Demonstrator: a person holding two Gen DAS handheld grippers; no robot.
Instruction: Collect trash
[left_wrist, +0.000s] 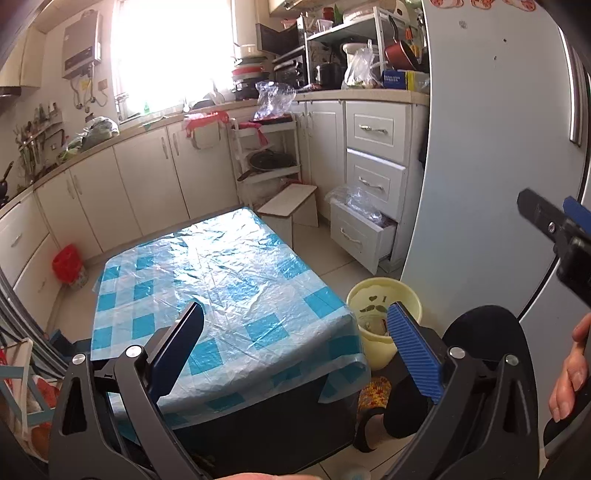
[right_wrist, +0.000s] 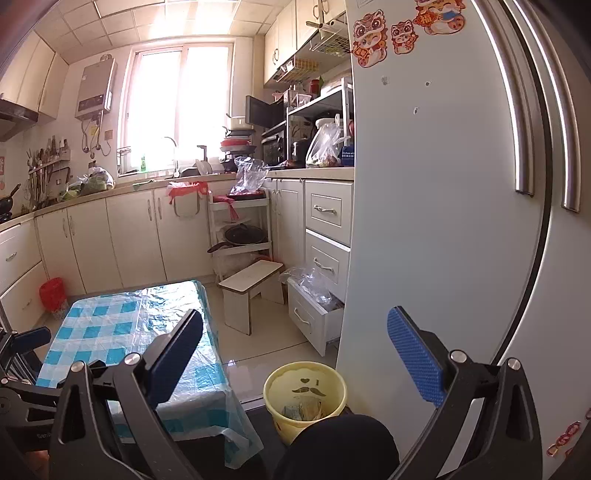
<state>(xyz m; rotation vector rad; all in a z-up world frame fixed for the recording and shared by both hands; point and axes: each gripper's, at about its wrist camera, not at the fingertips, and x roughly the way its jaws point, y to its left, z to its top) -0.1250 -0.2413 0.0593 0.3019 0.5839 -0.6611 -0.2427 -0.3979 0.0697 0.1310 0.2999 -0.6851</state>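
- Left gripper hangs above the near end of the table, blue-padded fingers spread wide, nothing between them, touching nothing.
- Right gripper is just as wide apart and just as empty, held over the floor between the table's edge and the refrigerator.
- From the left wrist view, the right gripper's tip pokes in at the far right edge, with a hand just below it.
- Down beside the table's near right corner stands the yellow trash bin, upright, mouth open to the top, a moustache and heart printed on its inner wall.
- Inside the bin, scraps sit at the bottom: crumpled wrappers or paper, too small to name.
- The bin sits close against the refrigerator's lower corner, with a dark knee just in front of it.
- The table wears a blue-and-white checked plastic cloth, its long axis running away from the cameras toward the cabinets.
- Further out, the bottom drawer stands pulled open, clear plastic bags bulging out of it.
- A small red-lined bin sits on the floor by the far-left cabinets.
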